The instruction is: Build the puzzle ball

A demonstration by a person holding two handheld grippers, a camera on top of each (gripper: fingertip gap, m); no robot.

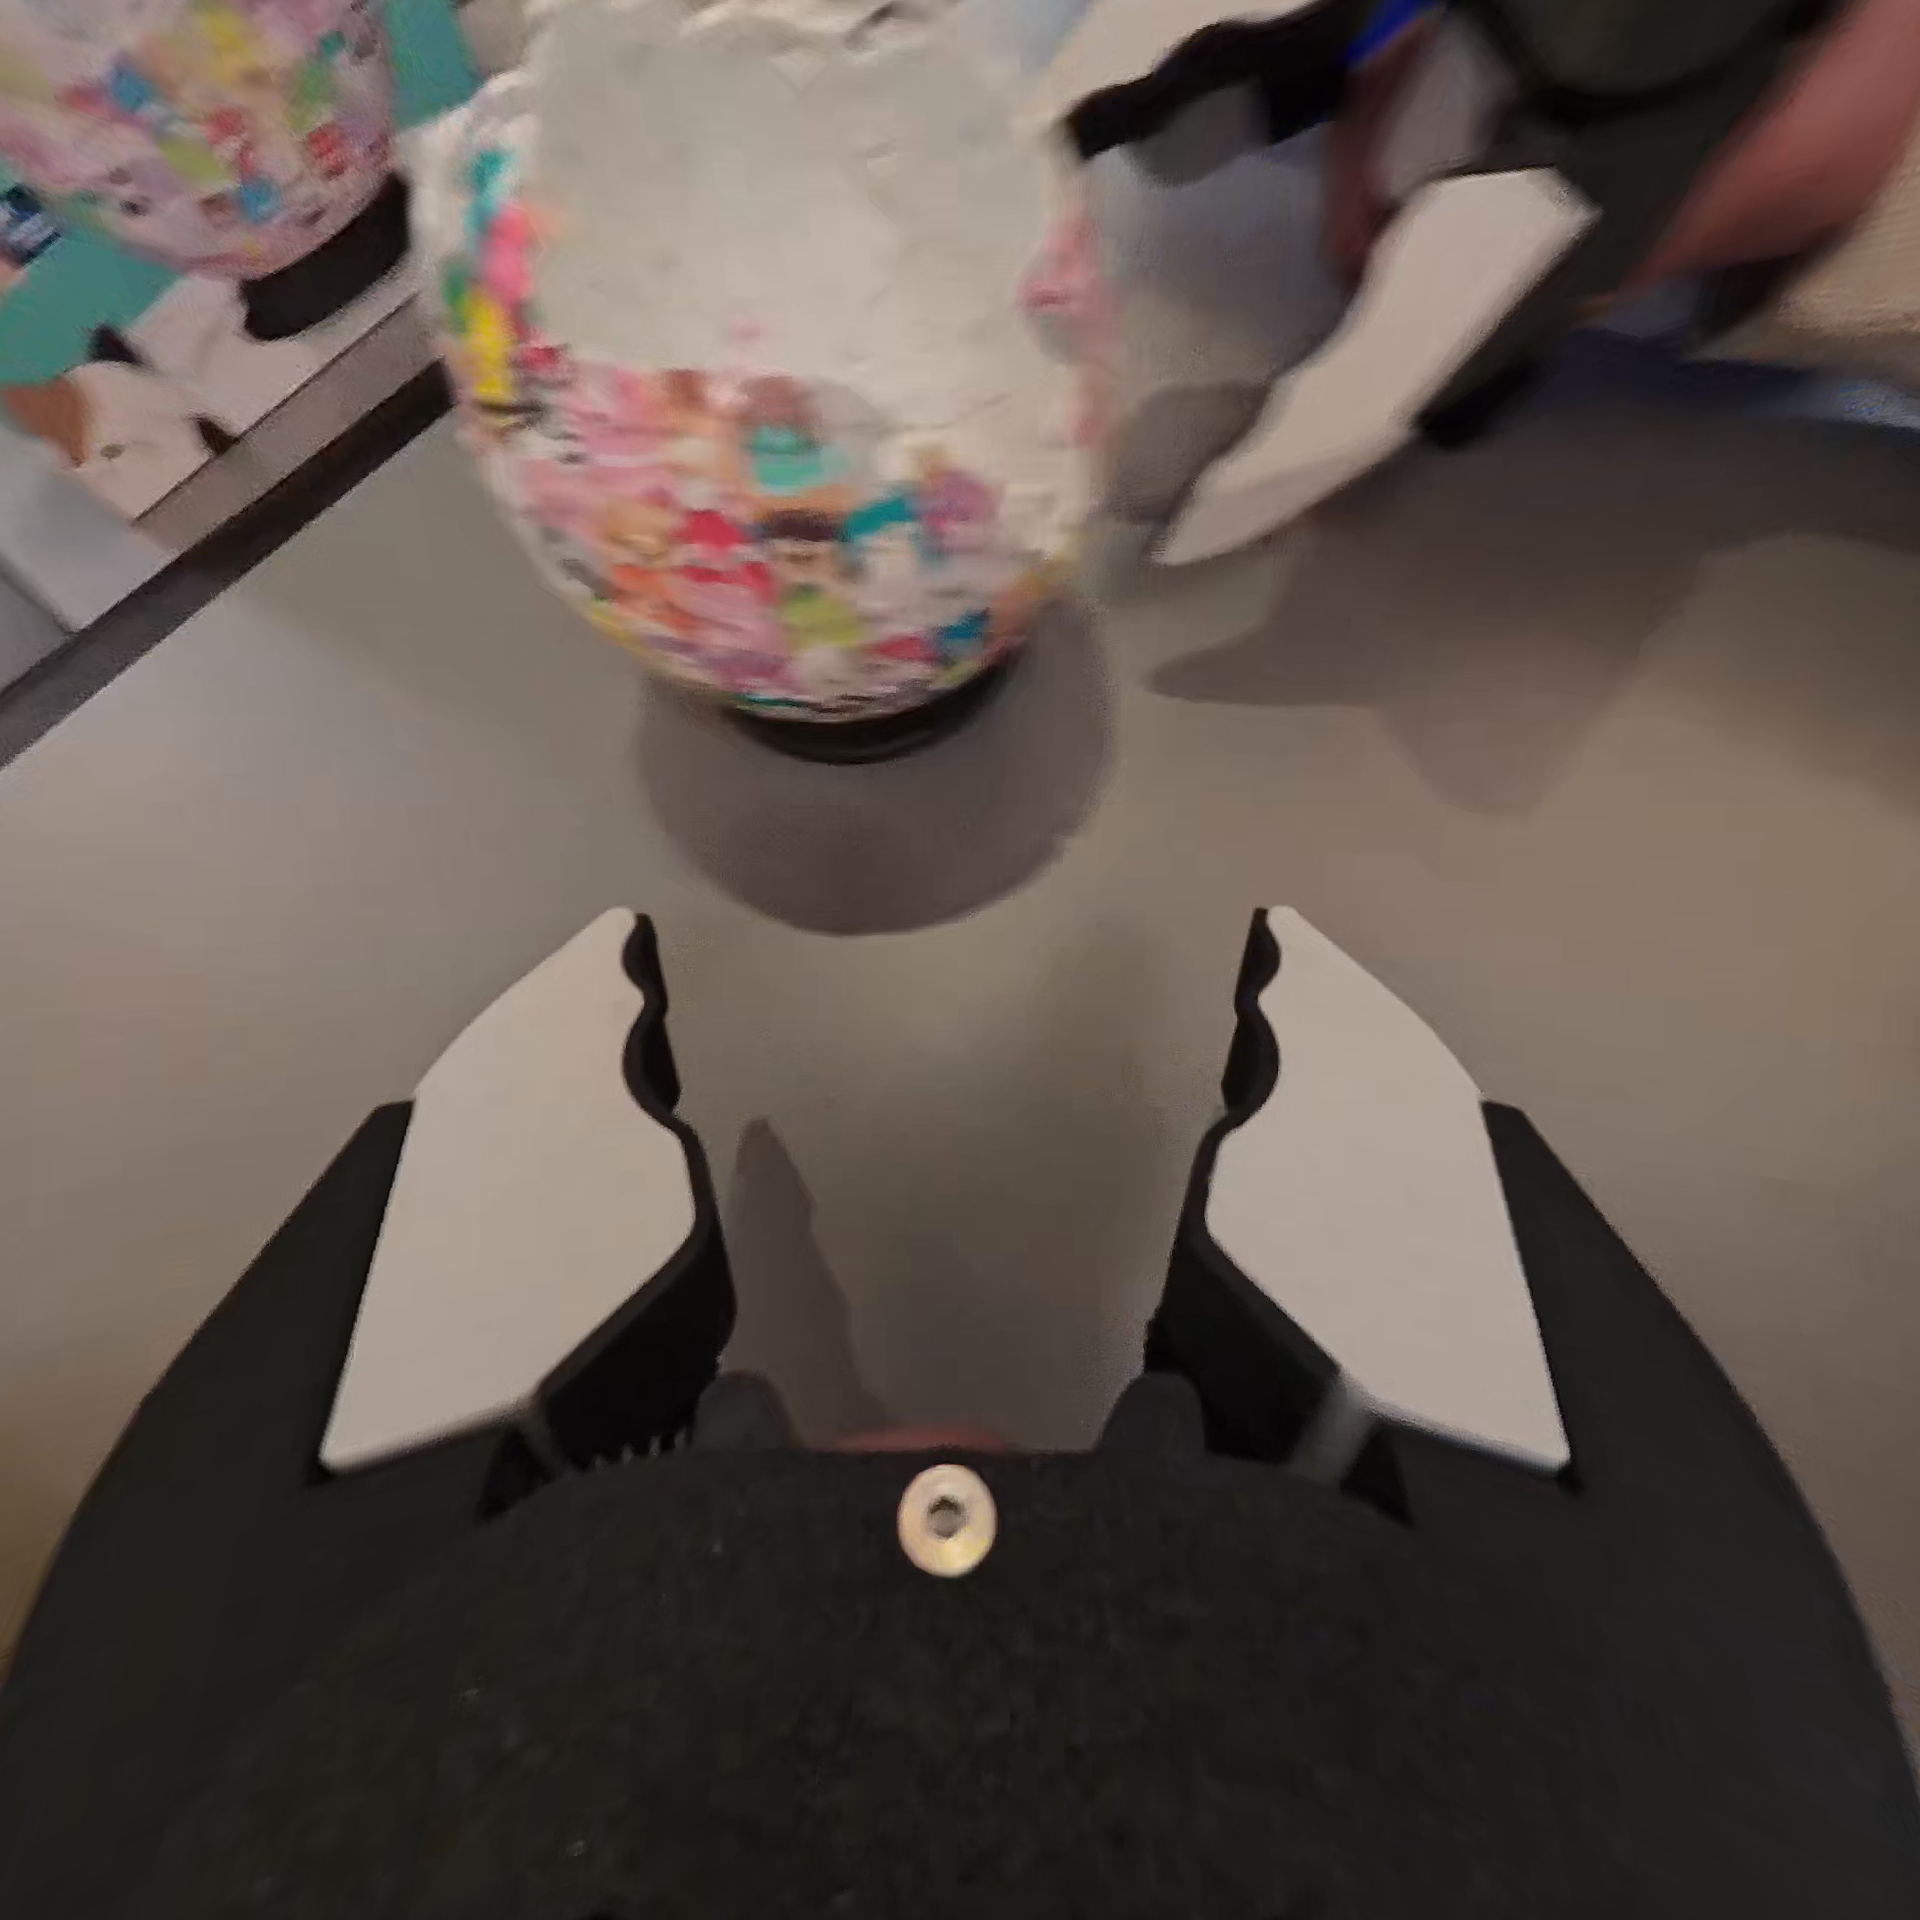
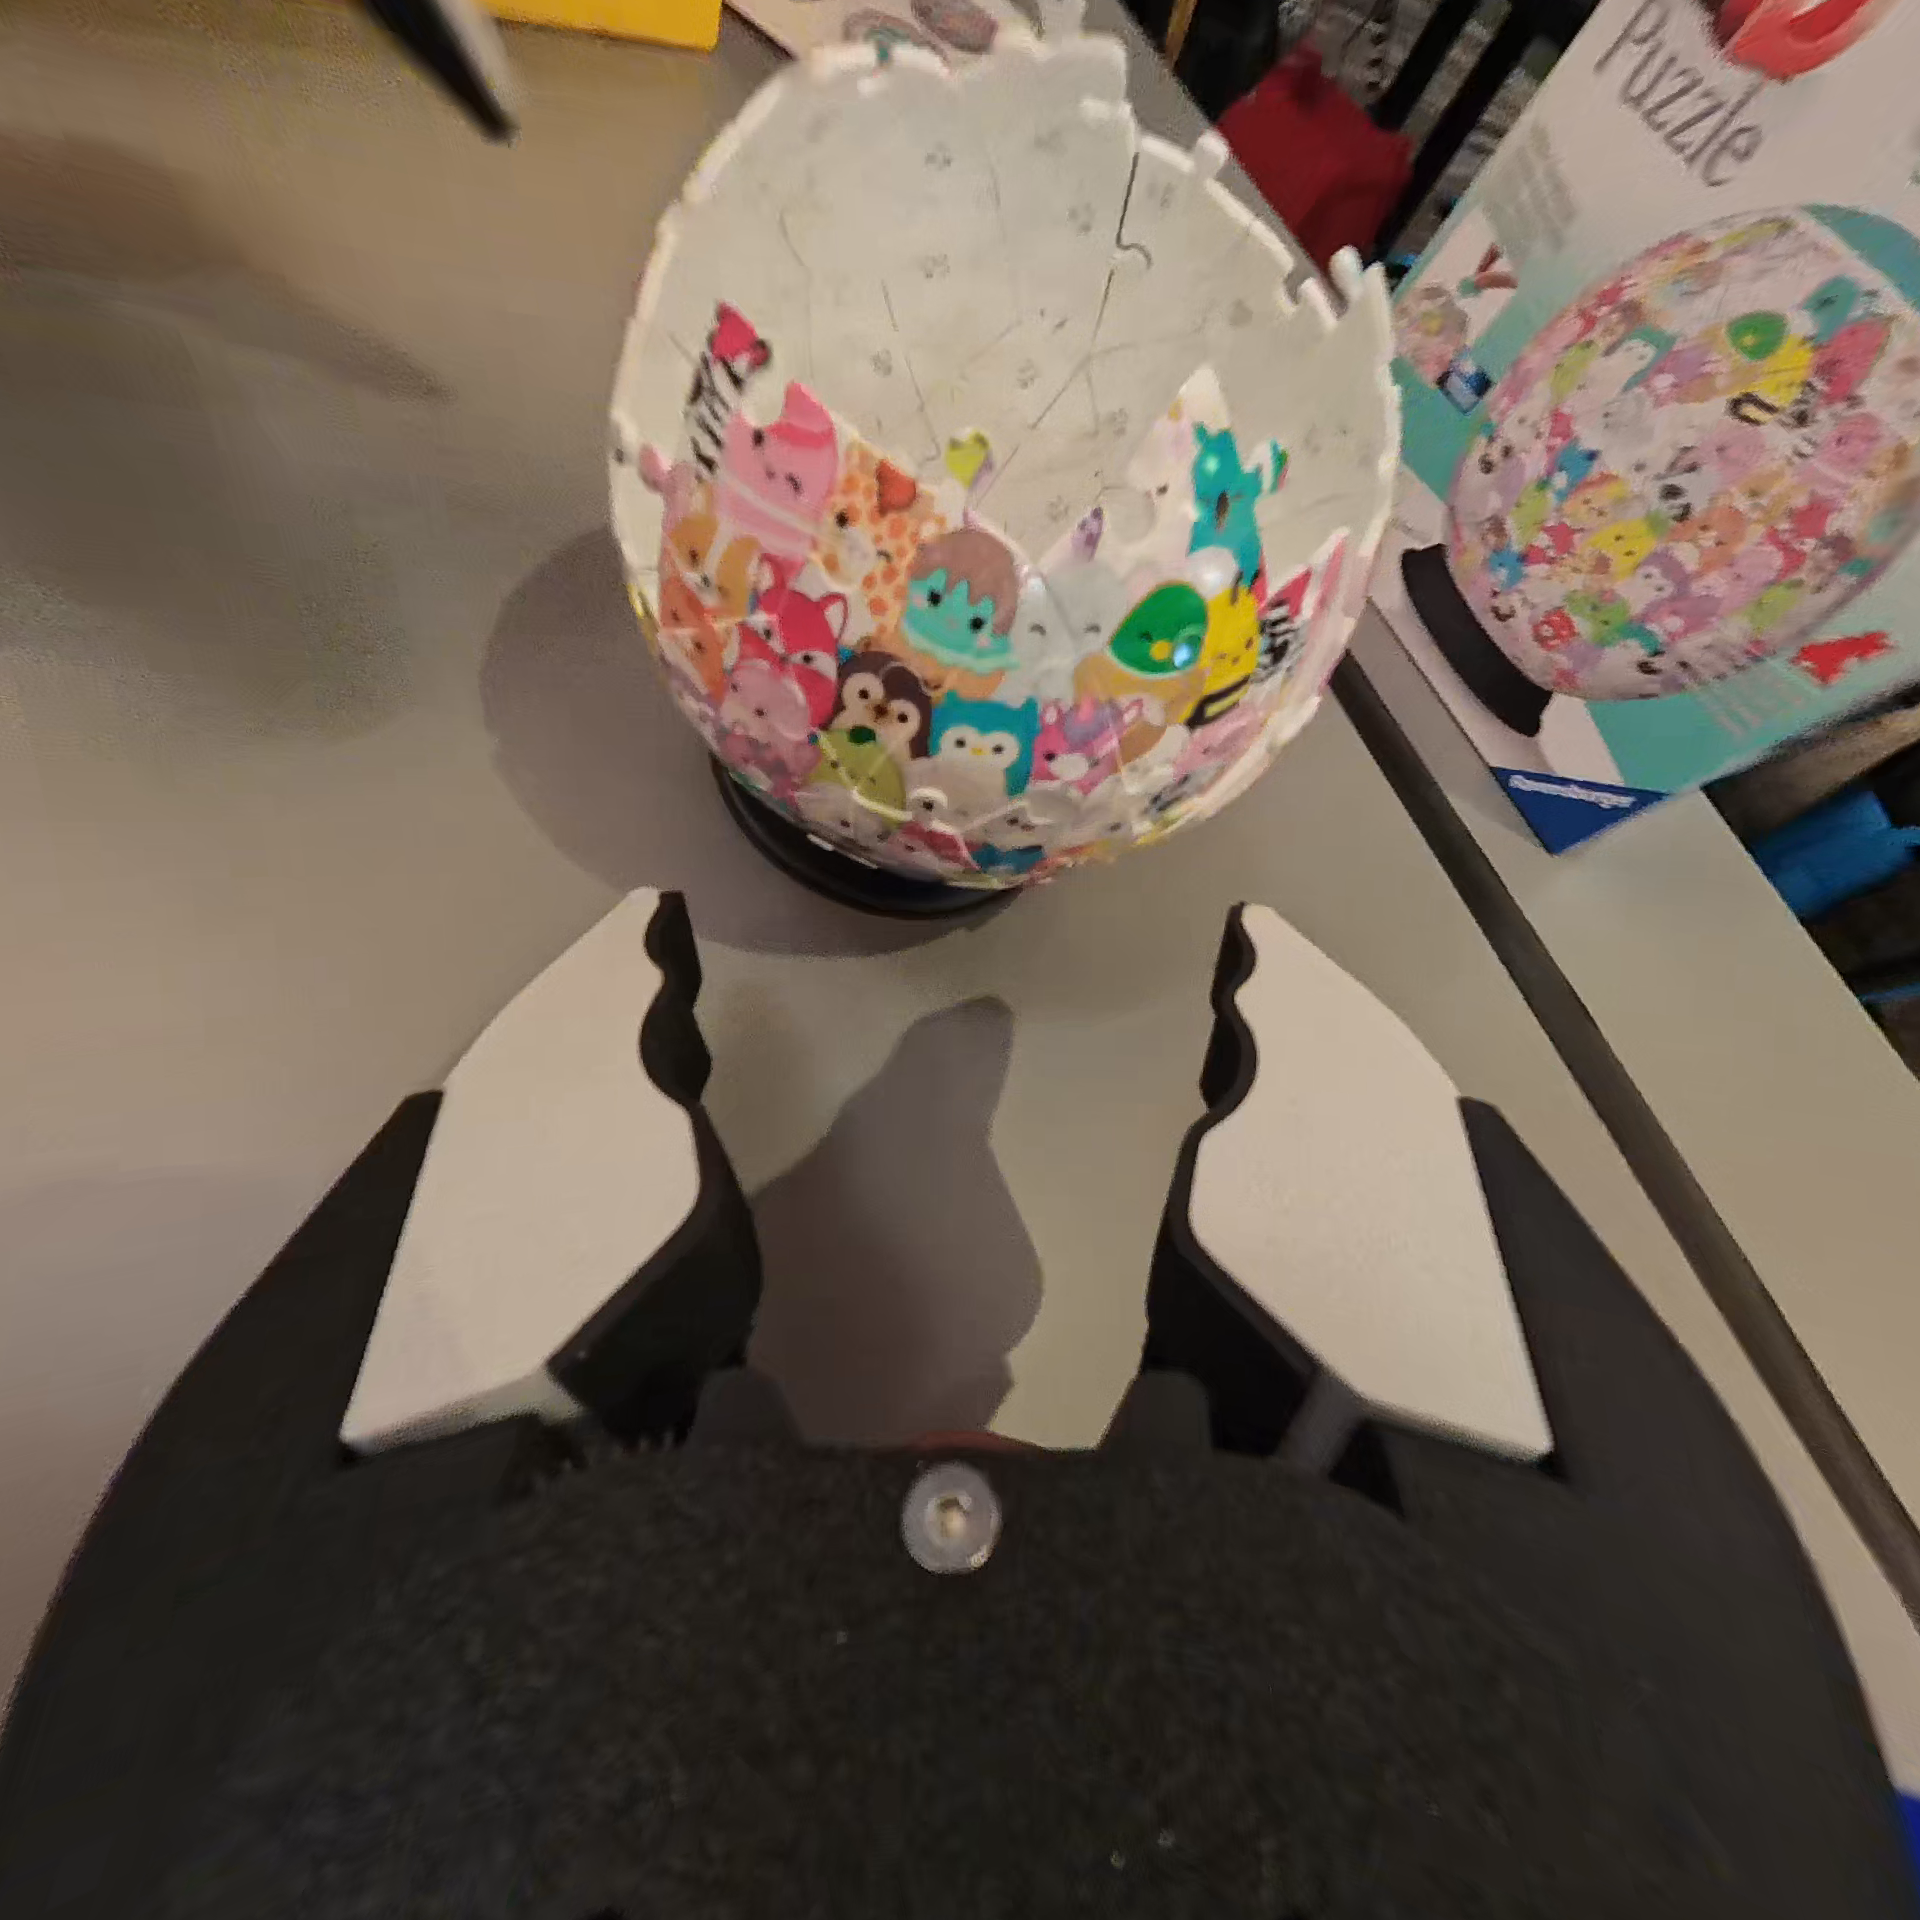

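A partly built puzzle ball (image 2: 997,540) stands on a black ring stand (image 2: 873,873) on the grey table. Its lower part shows colourful cartoon figures; the upper part is open and shows the white inside. In the left wrist view the ball (image 1: 769,416) is blurred. My left gripper (image 1: 945,925) is open and empty, a short way in front of the ball. My right gripper (image 2: 951,914) is open and empty, just in front of the stand. The right gripper also shows in the left wrist view (image 1: 1382,374), to the right of the ball, held by a hand.
The puzzle's box (image 2: 1683,499) with a picture of the ball stands to the right of the ball; in the left wrist view the box (image 1: 197,229) is at the upper left. A dark gap (image 2: 1621,1060) between table tops runs beside it. A yellow object (image 2: 613,21) lies far back. The yellow object (image 2: 613,21) is about 20 cm from my left fingertips and 35 cm from my right.
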